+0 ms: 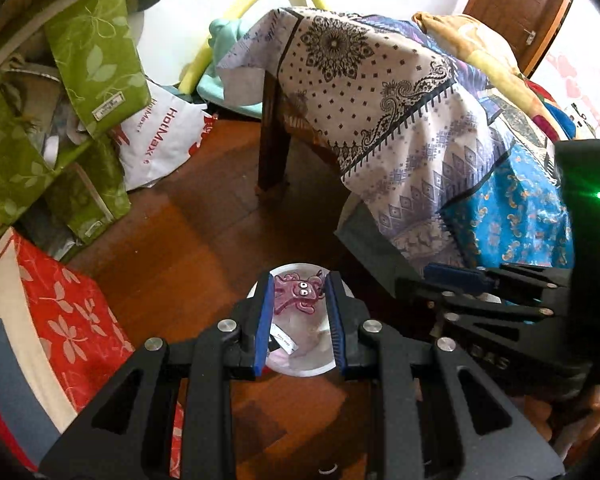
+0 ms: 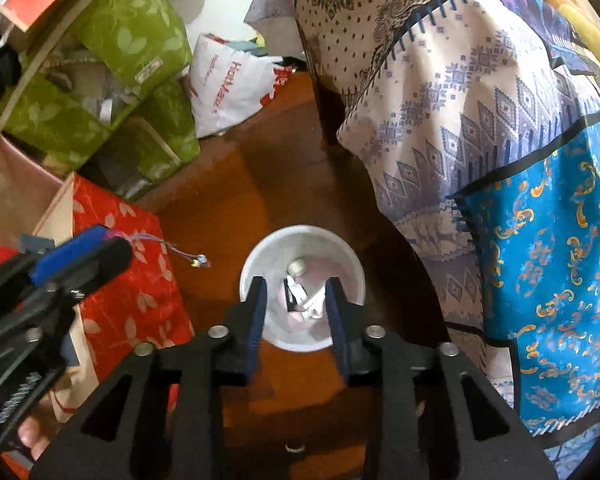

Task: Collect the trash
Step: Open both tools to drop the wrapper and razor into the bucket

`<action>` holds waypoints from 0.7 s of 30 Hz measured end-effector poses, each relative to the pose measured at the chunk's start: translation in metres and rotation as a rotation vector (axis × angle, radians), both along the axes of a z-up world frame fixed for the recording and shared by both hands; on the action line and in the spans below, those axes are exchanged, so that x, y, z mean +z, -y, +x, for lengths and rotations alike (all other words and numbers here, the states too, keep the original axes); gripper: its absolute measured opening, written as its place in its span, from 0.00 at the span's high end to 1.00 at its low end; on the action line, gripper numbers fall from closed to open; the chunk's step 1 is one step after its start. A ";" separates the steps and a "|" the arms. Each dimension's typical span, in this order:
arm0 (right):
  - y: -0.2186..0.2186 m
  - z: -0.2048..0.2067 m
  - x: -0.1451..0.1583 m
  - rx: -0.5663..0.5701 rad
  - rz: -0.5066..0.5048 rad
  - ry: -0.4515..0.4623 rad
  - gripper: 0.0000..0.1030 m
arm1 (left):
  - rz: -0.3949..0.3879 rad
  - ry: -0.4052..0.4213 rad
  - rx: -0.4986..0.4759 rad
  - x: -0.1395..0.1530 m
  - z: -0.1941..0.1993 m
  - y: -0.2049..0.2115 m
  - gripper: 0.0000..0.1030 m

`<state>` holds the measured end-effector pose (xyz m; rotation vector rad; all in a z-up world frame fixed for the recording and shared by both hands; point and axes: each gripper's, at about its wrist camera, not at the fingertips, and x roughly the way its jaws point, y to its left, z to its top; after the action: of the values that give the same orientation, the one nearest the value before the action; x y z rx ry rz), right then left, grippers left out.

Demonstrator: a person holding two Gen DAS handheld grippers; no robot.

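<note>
Trash bin point(image 2: 302, 240), a small round white pail holding scraps of paper, stands on the wooden floor point(image 1: 204, 232) beside the draped bed. Above it the left tool point(image 1: 298, 308) pinches a purple cartoon figure point(image 1: 298, 294). The right tool point(image 2: 296, 312) hangs over the bin, slightly spread, empty.

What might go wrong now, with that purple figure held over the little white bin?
1. The purple figure in the left gripper trails a thin cord whose end hangs outside the rim of the white bin in the right wrist view; it may snag or land on the floor.
2. The right gripper hovers over the same small bin, so the two may bump.
</note>
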<state>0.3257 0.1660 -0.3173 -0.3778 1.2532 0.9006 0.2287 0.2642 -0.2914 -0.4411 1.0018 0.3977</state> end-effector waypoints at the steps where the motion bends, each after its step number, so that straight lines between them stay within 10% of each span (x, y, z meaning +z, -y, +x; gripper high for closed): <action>1: 0.002 0.000 0.003 0.001 0.012 0.006 0.71 | -0.004 -0.002 -0.001 -0.003 0.003 0.000 0.75; 21: 0.054 -0.006 0.088 -0.063 0.238 0.221 0.71 | 0.012 -0.046 -0.027 0.008 0.006 0.020 0.67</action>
<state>0.3201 0.1122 -0.2292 -0.2399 0.9386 0.9161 0.2346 0.2442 -0.2835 -0.4088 1.0485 0.3908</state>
